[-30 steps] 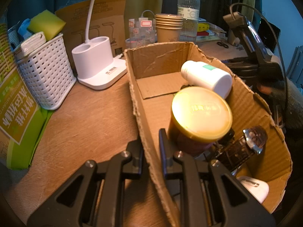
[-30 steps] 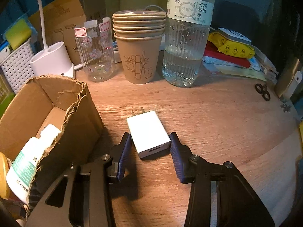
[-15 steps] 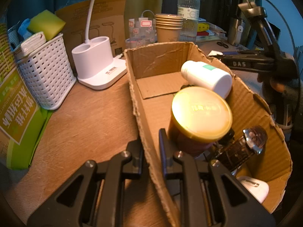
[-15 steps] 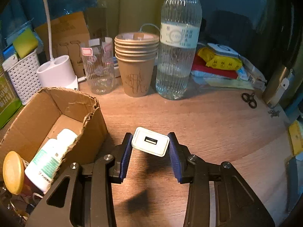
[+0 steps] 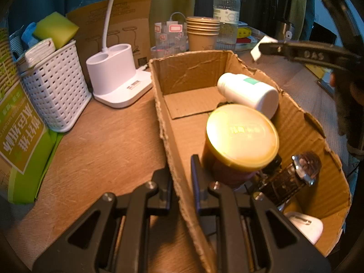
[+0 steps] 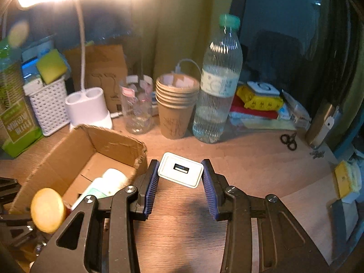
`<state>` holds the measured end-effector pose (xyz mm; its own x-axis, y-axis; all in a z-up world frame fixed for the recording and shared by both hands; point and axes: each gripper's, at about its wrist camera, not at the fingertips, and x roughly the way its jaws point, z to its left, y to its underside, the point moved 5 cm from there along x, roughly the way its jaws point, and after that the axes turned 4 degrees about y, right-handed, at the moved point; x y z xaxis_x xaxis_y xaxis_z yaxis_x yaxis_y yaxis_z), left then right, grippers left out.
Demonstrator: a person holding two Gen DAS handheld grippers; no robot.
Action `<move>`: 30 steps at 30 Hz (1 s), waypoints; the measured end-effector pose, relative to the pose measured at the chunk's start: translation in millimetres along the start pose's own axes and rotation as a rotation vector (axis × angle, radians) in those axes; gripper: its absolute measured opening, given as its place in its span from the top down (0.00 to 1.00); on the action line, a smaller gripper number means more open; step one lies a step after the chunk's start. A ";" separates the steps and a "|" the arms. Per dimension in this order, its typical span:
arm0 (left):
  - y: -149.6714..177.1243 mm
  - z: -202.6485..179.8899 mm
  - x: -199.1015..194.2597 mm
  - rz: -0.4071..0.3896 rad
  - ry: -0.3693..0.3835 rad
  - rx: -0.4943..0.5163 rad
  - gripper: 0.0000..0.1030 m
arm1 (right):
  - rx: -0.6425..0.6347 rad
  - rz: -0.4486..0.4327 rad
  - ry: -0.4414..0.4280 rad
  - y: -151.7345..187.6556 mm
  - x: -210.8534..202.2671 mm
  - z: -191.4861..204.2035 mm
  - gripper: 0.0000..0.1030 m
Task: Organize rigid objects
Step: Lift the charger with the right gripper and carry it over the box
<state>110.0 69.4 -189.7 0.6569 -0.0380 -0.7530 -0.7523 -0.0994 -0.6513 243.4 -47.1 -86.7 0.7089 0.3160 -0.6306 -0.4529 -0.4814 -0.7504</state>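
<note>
White charger clamped in right hand-held gripper; left hand-held gripper pinches box wall.

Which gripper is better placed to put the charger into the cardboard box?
Right: the right gripper holds the white charger beside the cardboard box; the left gripper is clamped on the box wall.

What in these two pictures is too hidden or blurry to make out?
- Left view: the jar under its yellow lid hides the box floor behind it.
- Left view: the white thing in the box's near corner is half covered by the jaws' frame.
- Right view: lamp glare washes out the top left.
- Right view: the charger's prongs face away, unseen.
- Right view: the bottle's label is blurred.
</note>
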 end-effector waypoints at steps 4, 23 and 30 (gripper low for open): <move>0.0 0.0 0.0 0.000 0.000 0.000 0.85 | -0.019 -0.046 0.004 -9.0 -20.3 6.1 0.61; 0.0 0.2 0.3 0.001 0.001 0.000 0.85 | -0.124 -0.163 -0.070 -26.2 -77.3 60.8 0.61; 0.0 0.1 0.1 0.001 0.001 0.000 0.85 | -0.166 -0.153 -0.113 -23.0 -75.0 86.0 0.61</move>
<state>110.1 69.5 -189.7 0.6562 -0.0390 -0.7536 -0.7529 -0.0995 -0.6505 154.2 10.5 -39.2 0.6936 0.4803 -0.5369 -0.2429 -0.5457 -0.8020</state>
